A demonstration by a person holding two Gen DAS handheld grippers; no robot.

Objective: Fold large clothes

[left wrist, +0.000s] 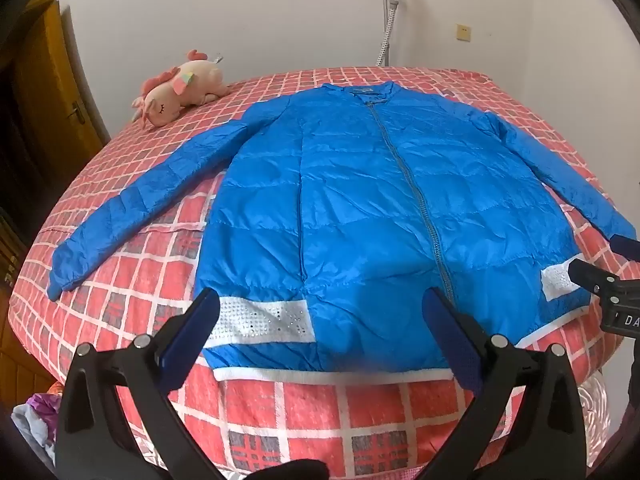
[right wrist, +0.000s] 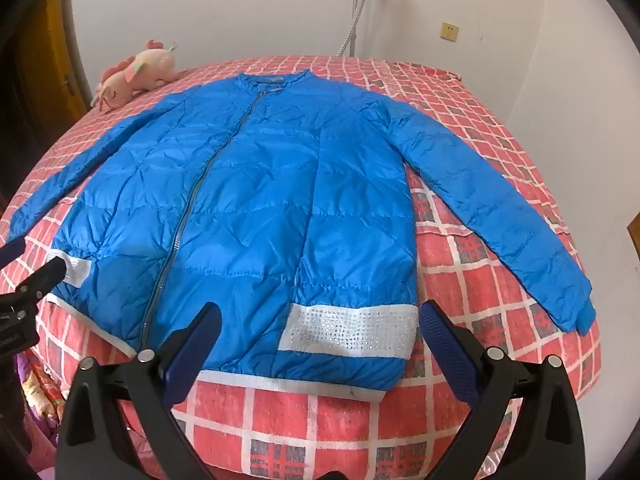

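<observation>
A blue puffer jacket (left wrist: 360,200) lies flat and zipped on the bed, front up, collar at the far side, both sleeves spread out; it also shows in the right wrist view (right wrist: 260,220). White studded bands (left wrist: 260,322) mark the hem on each side. My left gripper (left wrist: 320,312) is open, hovering above the hem's left part, holding nothing. My right gripper (right wrist: 320,324) is open above the hem's right band (right wrist: 348,330), also empty. Each gripper shows at the edge of the other's view: the right one (left wrist: 600,268), the left one (right wrist: 36,264).
The bed has a red, white and grey checked cover (left wrist: 300,412). A pink plush unicorn (left wrist: 180,88) lies at the far left corner. A wooden door (left wrist: 48,92) stands to the left. A garment steamer pole (left wrist: 388,12) stands by the white wall behind the bed.
</observation>
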